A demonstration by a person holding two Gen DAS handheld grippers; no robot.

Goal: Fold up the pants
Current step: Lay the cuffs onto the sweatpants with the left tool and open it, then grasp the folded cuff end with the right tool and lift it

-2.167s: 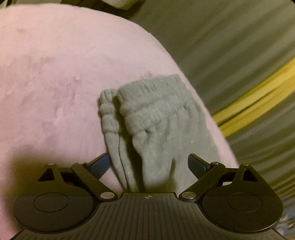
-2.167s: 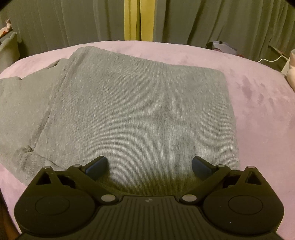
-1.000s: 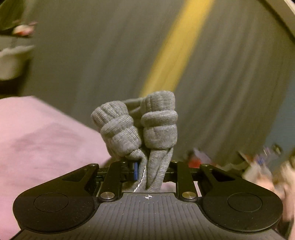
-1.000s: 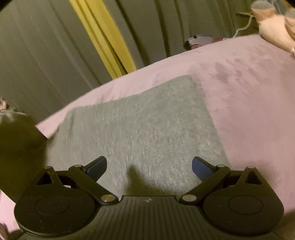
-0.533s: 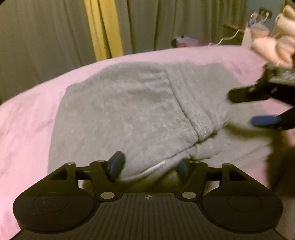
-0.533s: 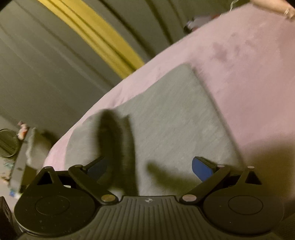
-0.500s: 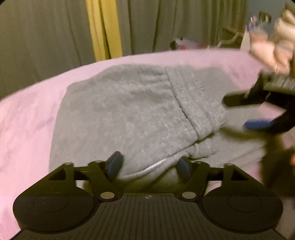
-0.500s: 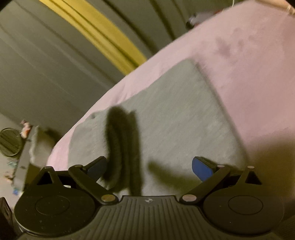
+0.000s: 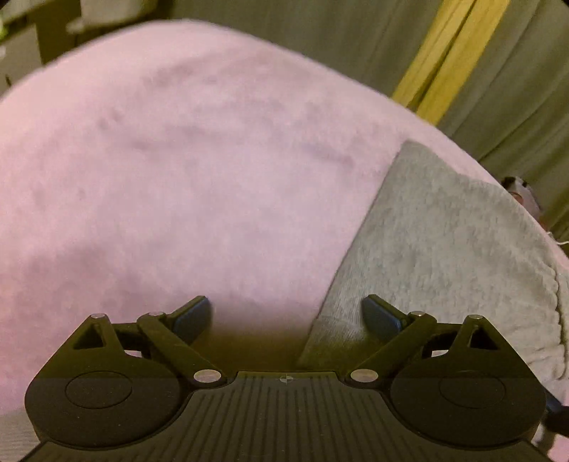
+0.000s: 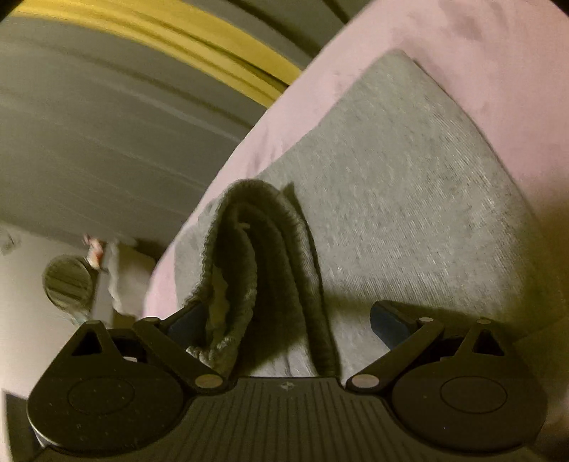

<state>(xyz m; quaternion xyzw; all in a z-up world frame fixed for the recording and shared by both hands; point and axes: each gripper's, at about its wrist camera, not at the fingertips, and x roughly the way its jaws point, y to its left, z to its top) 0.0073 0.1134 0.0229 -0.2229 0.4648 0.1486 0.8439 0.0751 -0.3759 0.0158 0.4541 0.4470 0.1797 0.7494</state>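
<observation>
— Pink plush is most of what I see: the blanket (image 9: 170, 184) spreads under everything, with grey curtains (image 10: 89, 117) and a yellow strip (image 10: 170, 28) behind it. Where are the pants?

— The pants (image 10: 409, 184) lie flat on the blanket as a grey folded slab. In my left view their edge runs diagonally on the right side, and my left gripper (image 9: 286, 314) hovers right at that edge. Its fingers are spread wide with nothing between them; the right fingertip (image 9: 378, 316) sits over the grey cloth, the left one over bare pink.

— And your other hand?

— My right gripper (image 10: 284, 323) has the ribbed cuffs (image 10: 256, 263) standing up between its fingers as a dark arched bundle. The fingers are apart, though. The bundle leans toward the left pad (image 10: 185, 323), but whether it touches that pad I cannot tell. It is not clamped.

— Why is the bundle standing up like that?

— I judge the leg ends are laid over the slab for the fold, and the thick ribbing holds its own shape instead of dropping flat.

— What is left?

— As I read it, pressing that hump down so the fold lies even. Loose like this, the cuffs could slump sideways off the stack.
</observation>
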